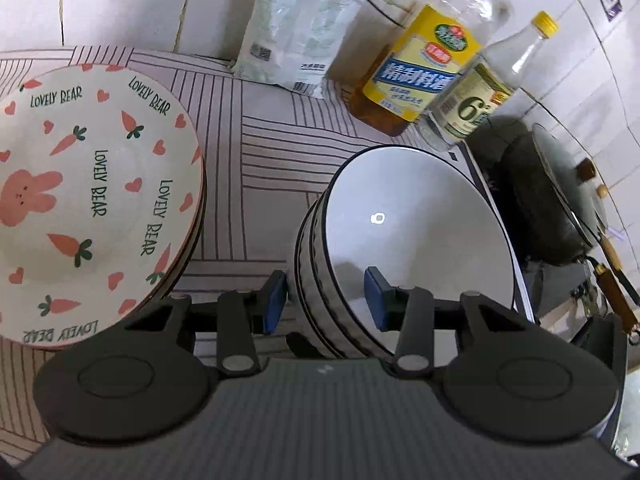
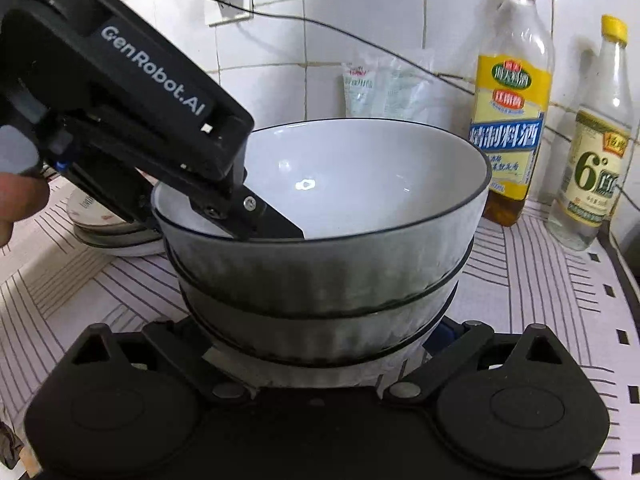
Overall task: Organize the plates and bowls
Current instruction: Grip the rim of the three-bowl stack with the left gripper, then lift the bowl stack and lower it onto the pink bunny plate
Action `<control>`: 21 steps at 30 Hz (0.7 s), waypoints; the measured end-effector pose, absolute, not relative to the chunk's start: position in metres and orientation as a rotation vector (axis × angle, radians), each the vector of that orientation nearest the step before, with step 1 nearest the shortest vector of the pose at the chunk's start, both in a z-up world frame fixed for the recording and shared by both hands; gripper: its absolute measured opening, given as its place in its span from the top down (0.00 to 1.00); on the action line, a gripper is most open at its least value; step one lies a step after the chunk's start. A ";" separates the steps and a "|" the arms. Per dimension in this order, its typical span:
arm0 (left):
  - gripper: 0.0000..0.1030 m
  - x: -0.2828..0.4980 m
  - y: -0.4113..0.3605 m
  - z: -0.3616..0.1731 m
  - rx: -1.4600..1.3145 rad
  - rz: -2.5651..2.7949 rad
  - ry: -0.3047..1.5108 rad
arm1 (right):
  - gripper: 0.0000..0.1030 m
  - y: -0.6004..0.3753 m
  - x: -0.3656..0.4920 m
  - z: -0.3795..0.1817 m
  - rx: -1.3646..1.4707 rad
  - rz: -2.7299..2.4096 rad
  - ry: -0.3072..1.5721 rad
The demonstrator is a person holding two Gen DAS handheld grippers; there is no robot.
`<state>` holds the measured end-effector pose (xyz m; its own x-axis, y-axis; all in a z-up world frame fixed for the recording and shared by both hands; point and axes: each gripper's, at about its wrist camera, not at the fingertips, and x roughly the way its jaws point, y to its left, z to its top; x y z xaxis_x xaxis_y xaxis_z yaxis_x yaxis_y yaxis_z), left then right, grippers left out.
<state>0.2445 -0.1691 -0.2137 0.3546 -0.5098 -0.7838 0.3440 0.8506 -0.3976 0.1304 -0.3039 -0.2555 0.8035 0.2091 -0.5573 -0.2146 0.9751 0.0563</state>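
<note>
The stack of bowls fills the centre right of the left wrist view: white inside, dark-rimmed, ribbed grey outside, nested one in another on the striped tablecloth. The left gripper straddles the near wall of the top bowl, one blue pad outside the stack and the other inside the bowl; a little space shows beside each pad, so whether they truly pinch the wall cannot be told. In the right wrist view the same stack sits in the middle of the frame, and the left gripper reaches down from the upper left with one finger dipped inside the rim. The right gripper, at the lower edge of that view, has its jaws spread wide on either side of the stack's base, not visibly pressing it. The stack of plates, printed with carrots, hearts and a rabbit, lies at the left of the left wrist view, well apart from the bowls. Two bottles and a white packet stand against the tiled wall behind.
</note>
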 end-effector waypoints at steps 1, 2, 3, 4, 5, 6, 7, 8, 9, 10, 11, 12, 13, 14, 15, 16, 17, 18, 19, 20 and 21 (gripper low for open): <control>0.61 0.243 -0.167 -0.210 -0.174 -0.561 1.076 | 0.02 -0.302 0.126 -0.251 -0.010 0.222 0.589; 0.61 0.241 -0.165 -0.205 -0.176 -0.566 1.077 | 0.02 -0.300 0.124 -0.247 -0.011 0.220 0.582; 0.61 0.239 -0.162 -0.200 -0.177 -0.569 1.077 | 0.02 -0.299 0.121 -0.244 -0.010 0.219 0.576; 0.61 0.237 -0.161 -0.196 -0.176 -0.572 1.074 | 0.02 -0.297 0.118 -0.239 -0.008 0.218 0.568; 0.61 0.235 -0.159 -0.190 -0.172 -0.576 1.069 | 0.02 -0.295 0.115 -0.235 -0.008 0.217 0.561; 0.61 0.232 -0.156 -0.185 -0.166 -0.579 1.065 | 0.02 -0.292 0.113 -0.230 -0.012 0.218 0.554; 0.61 0.230 -0.152 -0.178 -0.159 -0.582 1.059 | 0.02 -0.289 0.111 -0.225 -0.021 0.222 0.545; 0.61 0.227 -0.149 -0.172 -0.152 -0.583 1.052 | 0.02 -0.286 0.110 -0.221 -0.029 0.225 0.539; 0.61 0.225 -0.145 -0.166 -0.146 -0.580 1.045 | 0.02 -0.283 0.109 -0.216 -0.034 0.231 0.533; 0.61 0.224 -0.141 -0.162 -0.144 -0.576 1.039 | 0.02 -0.280 0.110 -0.211 -0.037 0.240 0.524; 0.61 0.222 -0.135 -0.155 -0.141 -0.569 1.031 | 0.02 -0.276 0.110 -0.207 -0.038 0.251 0.513; 0.61 0.221 -0.130 -0.150 -0.138 -0.561 1.026 | 0.02 -0.272 0.111 -0.203 -0.043 0.261 0.505; 0.61 0.220 -0.124 -0.145 -0.138 -0.550 1.023 | 0.02 -0.266 0.113 -0.198 -0.052 0.275 0.496; 0.61 0.220 -0.118 -0.139 -0.137 -0.538 1.018 | 0.02 -0.261 0.115 -0.195 -0.058 0.287 0.486; 0.61 0.220 -0.112 -0.134 -0.132 -0.526 1.012 | 0.02 -0.257 0.119 -0.192 -0.062 0.299 0.480; 0.61 0.220 -0.106 -0.129 -0.129 -0.518 1.007 | 0.02 -0.252 0.122 -0.188 -0.062 0.313 0.472; 0.61 0.221 -0.098 -0.123 -0.125 -0.507 1.000 | 0.02 -0.248 0.127 -0.185 -0.060 0.327 0.464; 0.61 0.223 -0.093 -0.119 -0.121 -0.499 0.998 | 0.02 -0.243 0.130 -0.183 -0.059 0.340 0.456; 0.61 0.226 -0.085 -0.114 -0.118 -0.489 0.997 | 0.02 -0.238 0.134 -0.181 -0.061 0.353 0.449; 0.61 0.229 -0.079 -0.111 -0.118 -0.479 0.999 | 0.02 -0.232 0.140 -0.179 -0.069 0.365 0.442; 0.61 0.234 -0.073 -0.108 -0.117 -0.469 1.000 | 0.02 -0.226 0.145 -0.178 -0.076 0.374 0.436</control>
